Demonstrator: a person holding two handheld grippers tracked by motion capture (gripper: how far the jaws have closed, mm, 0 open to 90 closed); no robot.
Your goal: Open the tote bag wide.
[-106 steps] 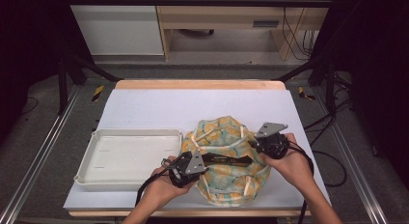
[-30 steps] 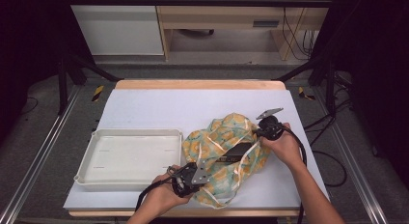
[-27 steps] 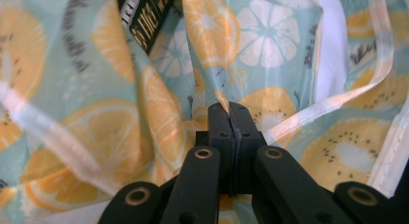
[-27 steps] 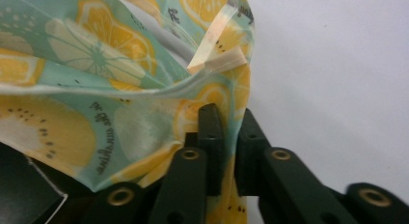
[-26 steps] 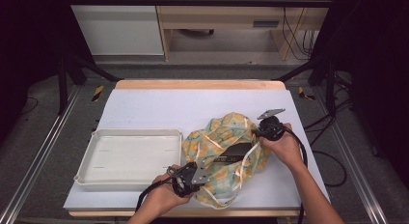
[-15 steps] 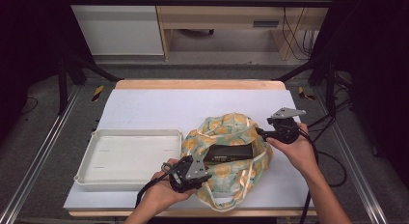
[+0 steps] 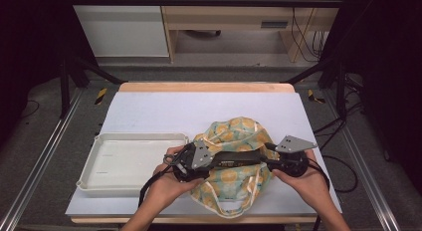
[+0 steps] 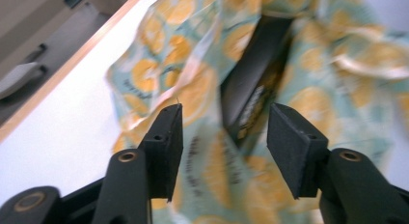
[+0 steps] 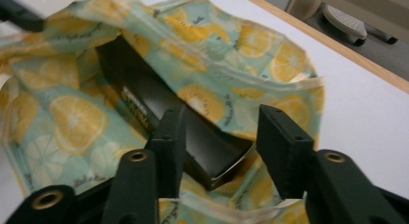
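Observation:
A teal cloth bag point(image 7: 239, 134) printed with orange slices lies on the white table with its mouth loose. A long black box point(image 7: 239, 158) lies inside it. My left gripper point(image 7: 211, 161) is at the bag's left side and points at the box's end. Its jaws have just been opening, and in the left gripper view point(image 8: 224, 132) only cloth point(image 8: 159, 74) and the box point(image 8: 255, 74) lie beyond the gap. My right gripper point(image 7: 268, 155) is at the bag's right side. Its jaws point(image 9: 219, 132) have just been closing and straddle the box's open end point(image 9: 159, 108) without pressing on it.
An empty white tray point(image 7: 99, 183) sits to the left of the bag, near the table's front left. The table's wooden far edge point(image 7: 204, 86) borders a wide white area behind the bag. Cables trail from both grippers toward the front edge.
Both grippers have let go of the bag's cloth and now stand open. The left hand rose a little; the right hand swung toward the front. The bag has settled wider around the box.

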